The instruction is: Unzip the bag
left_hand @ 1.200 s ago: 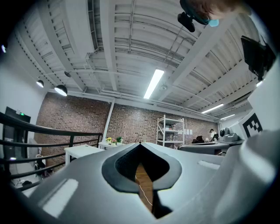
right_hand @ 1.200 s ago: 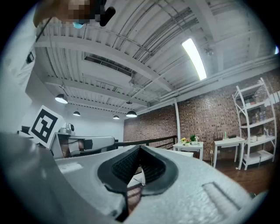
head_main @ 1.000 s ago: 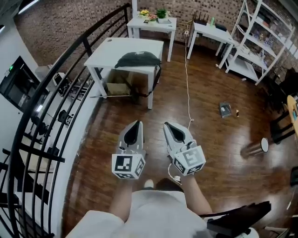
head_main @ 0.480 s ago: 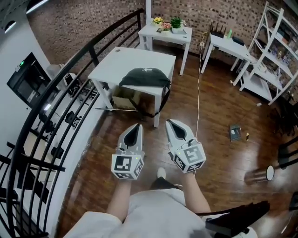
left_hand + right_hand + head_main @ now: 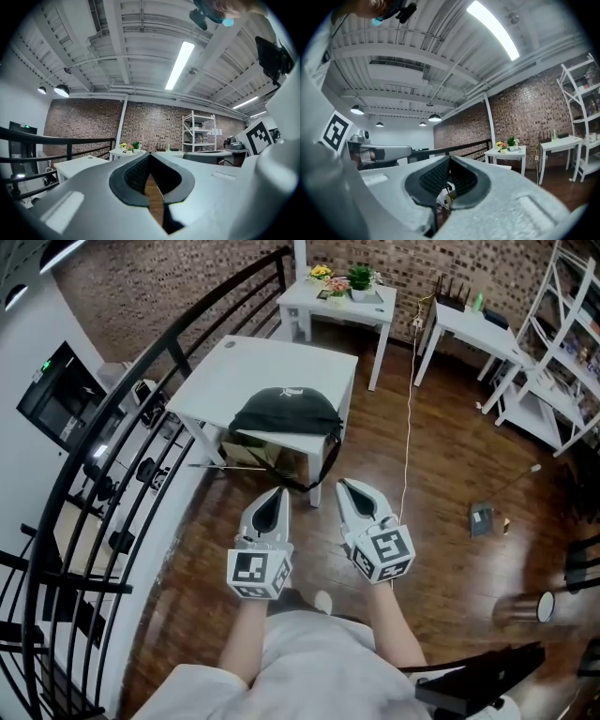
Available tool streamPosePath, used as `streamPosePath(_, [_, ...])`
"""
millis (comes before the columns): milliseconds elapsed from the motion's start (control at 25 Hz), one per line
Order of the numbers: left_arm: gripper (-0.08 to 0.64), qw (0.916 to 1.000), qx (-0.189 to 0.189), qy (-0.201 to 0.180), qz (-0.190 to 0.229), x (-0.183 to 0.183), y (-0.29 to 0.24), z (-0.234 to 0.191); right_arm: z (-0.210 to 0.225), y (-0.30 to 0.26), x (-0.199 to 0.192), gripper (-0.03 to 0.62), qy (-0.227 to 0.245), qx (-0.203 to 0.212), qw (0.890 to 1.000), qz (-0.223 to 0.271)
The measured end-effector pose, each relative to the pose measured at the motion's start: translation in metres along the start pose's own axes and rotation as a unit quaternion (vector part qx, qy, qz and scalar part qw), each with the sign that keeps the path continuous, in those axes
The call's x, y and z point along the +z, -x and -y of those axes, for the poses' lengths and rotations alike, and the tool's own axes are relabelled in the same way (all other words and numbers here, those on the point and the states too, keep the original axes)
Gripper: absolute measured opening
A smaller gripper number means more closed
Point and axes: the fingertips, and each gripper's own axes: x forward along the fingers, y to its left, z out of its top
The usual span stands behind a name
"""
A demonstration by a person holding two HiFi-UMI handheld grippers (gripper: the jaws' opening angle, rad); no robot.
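A dark green bag point(image 5: 284, 413) lies on the near edge of a white table point(image 5: 239, 371), its strap hanging over the front. Both grippers are held in front of the person's body, well short of the table. My left gripper point(image 5: 275, 495) is shut with nothing between its jaws, and my right gripper point(image 5: 349, 488) is shut and empty too. In the left gripper view, my left gripper point(image 5: 151, 159) tilts up toward the ceiling and brick wall. The right gripper view has my right gripper point(image 5: 447, 164) aimed the same way.
A cardboard box point(image 5: 255, 451) sits under the table. A black metal railing point(image 5: 122, 418) runs along the left. Further back stand a small white table with plants point(image 5: 342, 296), another white desk point(image 5: 464, 324) and white shelving point(image 5: 562, 352). A cable point(image 5: 407, 446) crosses the wooden floor.
The view has moved closer to the table with the bag. Both grippers keep the same pose in front of the body, still shut.
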Motion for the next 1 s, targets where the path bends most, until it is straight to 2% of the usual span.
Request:
streamPosePath(320, [0.017, 0.9993, -0.035, 0.007, -0.014, -0.026, -0.118, -0.047, 0.099, -0.084, -0.025, -0.008, 0.001, -0.068, 0.997, -0.026])
streamPosePath(520, [0.017, 0.9977, -0.053, 0.016, -0.04, -0.039, -0.192, -0.075, 0.158, -0.136, -0.04, -0.008, 0.008, -0.105, 0.992, -0.069])
streamPosePath(680, [0.017, 0.9944, -0.072, 0.028, -0.072, -0.066, -0.239, -0.1, 0.193, -0.169, -0.079, -0.009, 0.001, -0.132, 0.985, -0.113])
streamPosePath(760, [0.017, 0.9925, -0.078, 0.033, -0.089, -0.085, -0.258, -0.11, 0.203, -0.184, -0.108, -0.008, 0.005, -0.132, 0.982, -0.137])
streamPosePath(920, [0.017, 0.9876, -0.078, 0.036, -0.131, -0.123, -0.281, -0.109, 0.212, -0.202, -0.174, -0.009, 0.031, -0.095, 0.973, -0.21])
streamPosePath(1000, [0.017, 0.9852, -0.075, 0.029, -0.152, -0.138, -0.294, -0.105, 0.225, -0.21, -0.209, -0.008, 0.08, -0.084, 0.96, -0.255])
